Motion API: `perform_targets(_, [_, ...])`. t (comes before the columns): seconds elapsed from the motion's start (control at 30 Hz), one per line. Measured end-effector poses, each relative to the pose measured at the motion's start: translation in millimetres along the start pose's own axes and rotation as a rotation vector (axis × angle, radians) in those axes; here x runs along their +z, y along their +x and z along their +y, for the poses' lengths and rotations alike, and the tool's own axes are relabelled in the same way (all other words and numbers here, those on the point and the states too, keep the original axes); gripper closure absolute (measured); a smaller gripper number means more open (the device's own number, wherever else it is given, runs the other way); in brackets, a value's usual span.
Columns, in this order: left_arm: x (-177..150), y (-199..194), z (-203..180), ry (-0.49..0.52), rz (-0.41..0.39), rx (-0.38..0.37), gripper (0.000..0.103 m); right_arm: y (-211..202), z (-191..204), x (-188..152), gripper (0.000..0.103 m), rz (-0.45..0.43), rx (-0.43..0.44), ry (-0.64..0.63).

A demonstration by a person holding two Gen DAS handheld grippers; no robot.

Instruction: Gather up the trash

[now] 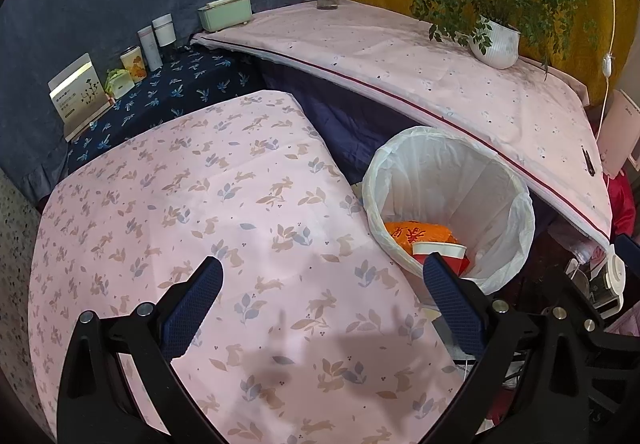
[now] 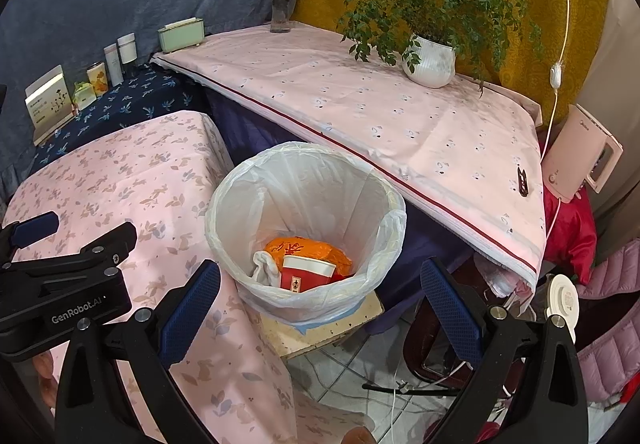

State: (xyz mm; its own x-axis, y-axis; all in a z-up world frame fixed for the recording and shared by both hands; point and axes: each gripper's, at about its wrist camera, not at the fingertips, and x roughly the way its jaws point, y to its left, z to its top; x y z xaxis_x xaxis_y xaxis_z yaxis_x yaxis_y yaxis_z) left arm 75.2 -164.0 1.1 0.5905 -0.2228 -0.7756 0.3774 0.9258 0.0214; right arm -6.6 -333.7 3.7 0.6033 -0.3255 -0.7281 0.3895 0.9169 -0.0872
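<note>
The left black two-finger gripper with blue textured pads point(image 1: 322, 276) hangs with its fingers spread wide and nothing between them, above a table draped in a pale pink cloth printed with rabbits and leaves point(image 1: 208, 212). The right gripper of the same make point(image 2: 320, 280) is also spread wide and empty, held over the round waste bin lined with a thin white plastic bag point(image 2: 304, 172), which stands on a low cream block just beside the rabbit-print table's edge. Inside the bin lie the collected pieces of trash: a crumpled orange plastic bag with red printing point(image 2: 308, 246), a red and white paper cup point(image 2: 306, 272) lying against it, and a bit of white tissue point(image 2: 262, 268) beside the cup. Beyond the bin runs a second table under a pink cloth with a dark red stripe point(image 2: 400, 116), bearing a white ribbed pot with a leafy green plant point(image 2: 430, 64) and a glass vase of pink flowers point(image 2: 284, 4).
</note>
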Motion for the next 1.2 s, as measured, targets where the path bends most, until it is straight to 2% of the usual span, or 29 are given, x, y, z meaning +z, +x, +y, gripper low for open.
perform_targets(1.2, [-1.6,-1.8,3.1,-0.012,-0.006,-0.007,0.007,0.2,4.5,-2.7,0.007,0.002,0.004,-0.004])
